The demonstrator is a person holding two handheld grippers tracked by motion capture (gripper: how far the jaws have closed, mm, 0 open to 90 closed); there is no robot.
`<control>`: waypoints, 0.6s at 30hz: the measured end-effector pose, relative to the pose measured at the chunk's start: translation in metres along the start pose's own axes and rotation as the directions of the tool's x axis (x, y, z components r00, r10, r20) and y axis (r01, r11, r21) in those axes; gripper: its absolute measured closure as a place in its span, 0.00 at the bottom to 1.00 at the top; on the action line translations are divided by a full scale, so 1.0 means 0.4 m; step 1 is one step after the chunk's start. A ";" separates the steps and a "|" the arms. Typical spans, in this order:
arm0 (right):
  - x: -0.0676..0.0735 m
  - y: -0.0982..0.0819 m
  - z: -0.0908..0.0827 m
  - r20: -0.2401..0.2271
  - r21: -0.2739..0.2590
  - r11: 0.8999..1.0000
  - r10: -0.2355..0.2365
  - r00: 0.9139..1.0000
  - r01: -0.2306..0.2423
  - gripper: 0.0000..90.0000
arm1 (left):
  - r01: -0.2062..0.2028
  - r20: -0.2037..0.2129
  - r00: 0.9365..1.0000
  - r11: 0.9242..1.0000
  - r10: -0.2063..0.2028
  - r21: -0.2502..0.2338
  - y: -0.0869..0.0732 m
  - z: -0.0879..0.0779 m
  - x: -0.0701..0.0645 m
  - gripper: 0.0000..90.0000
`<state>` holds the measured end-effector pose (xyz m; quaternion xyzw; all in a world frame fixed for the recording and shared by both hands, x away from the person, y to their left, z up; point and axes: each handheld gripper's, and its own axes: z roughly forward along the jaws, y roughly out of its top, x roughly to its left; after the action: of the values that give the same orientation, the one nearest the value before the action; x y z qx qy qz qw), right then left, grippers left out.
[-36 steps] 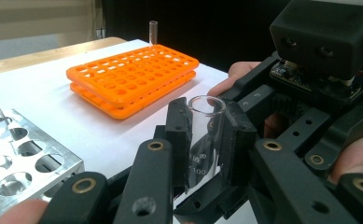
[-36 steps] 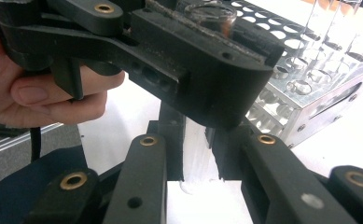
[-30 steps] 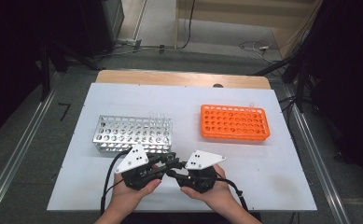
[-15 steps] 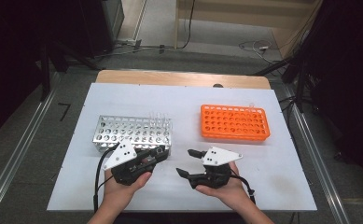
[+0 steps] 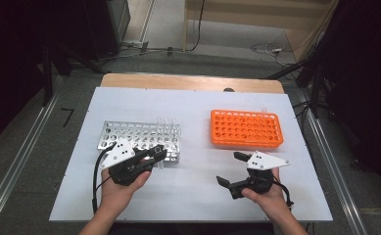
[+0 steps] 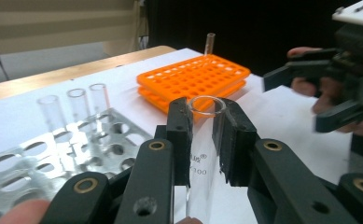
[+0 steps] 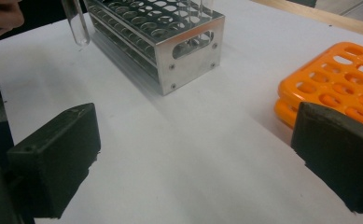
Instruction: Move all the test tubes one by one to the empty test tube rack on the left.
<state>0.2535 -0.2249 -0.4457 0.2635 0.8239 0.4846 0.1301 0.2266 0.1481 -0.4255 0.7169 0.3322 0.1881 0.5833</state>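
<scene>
My left gripper [image 5: 157, 156] is shut on a clear glass test tube [image 6: 203, 144], just in front of the metal rack [image 5: 134, 137]. In the left gripper view the tube's open rim stands between the two black jaws. The metal rack holds three clear tubes [image 6: 76, 105] at its far right end. My right gripper [image 5: 228, 168] sits low over the table, in front of the orange rack [image 5: 247, 128]. Its jaws have just been opening and now stand wide apart with nothing between them. The right gripper view shows the held tube's round bottom [image 7: 76, 23] beside the metal rack [image 7: 170, 32].
Both racks stand on a white board [image 5: 198, 107] over a wooden table. One clear tube [image 6: 210, 43] stands at the orange rack's far corner. Dark equipment and cables lie on the floor beyond the table's far edge.
The two grippers were together at the front middle. The right gripper has pulled away to the right and its jaws have spread wide. The left gripper has drifted slightly left, keeping the tube.
</scene>
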 end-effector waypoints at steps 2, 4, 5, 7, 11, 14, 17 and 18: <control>-0.009 -0.012 -0.015 0.007 0.000 1.000 0.007 1.000 -0.007 0.00 | 0.006 -0.008 1.000 1.000 -0.006 0.000 0.002 -0.002 0.013 0.84; -0.021 -0.022 -0.028 0.014 0.001 1.000 0.015 1.000 -0.015 0.00 | 0.006 -0.022 1.000 1.000 -0.006 -0.002 0.006 -0.003 0.025 0.84; -0.027 -0.027 -0.034 0.018 -0.001 1.000 0.021 1.000 -0.021 0.00 | 0.004 -0.027 1.000 1.000 -0.004 0.000 0.009 -0.004 0.032 0.84; -0.041 -0.036 -0.048 0.003 -0.014 0.999 0.031 1.000 -0.031 0.00 | 0.009 -0.039 0.999 1.000 -0.009 -0.006 0.013 -0.005 0.044 0.84; -0.064 -0.051 -0.071 0.005 -0.022 0.999 0.038 0.999 -0.038 0.00 | 0.014 -0.058 0.998 1.000 -0.015 -0.012 0.019 -0.004 0.067 0.84; -0.083 -0.058 -0.083 0.021 -0.023 0.998 0.059 0.998 -0.058 0.00 | 0.021 -0.074 0.997 1.000 -0.021 -0.011 0.023 0.001 0.084 0.84; -0.107 -0.069 -0.089 0.033 -0.026 0.997 0.077 0.997 -0.076 0.00 | 0.023 -0.091 0.996 1.000 -0.024 -0.012 0.030 0.008 0.099 0.84; -0.115 -0.073 -0.090 0.037 -0.024 0.996 0.083 0.996 -0.083 0.00 | 0.024 -0.096 0.995 1.000 -0.025 -0.013 0.034 0.009 0.104 0.84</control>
<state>0.2657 -0.2885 -0.4551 0.3052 0.8041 0.4937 0.1285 0.2620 0.1732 -0.4184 0.6993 0.3677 0.2172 0.5733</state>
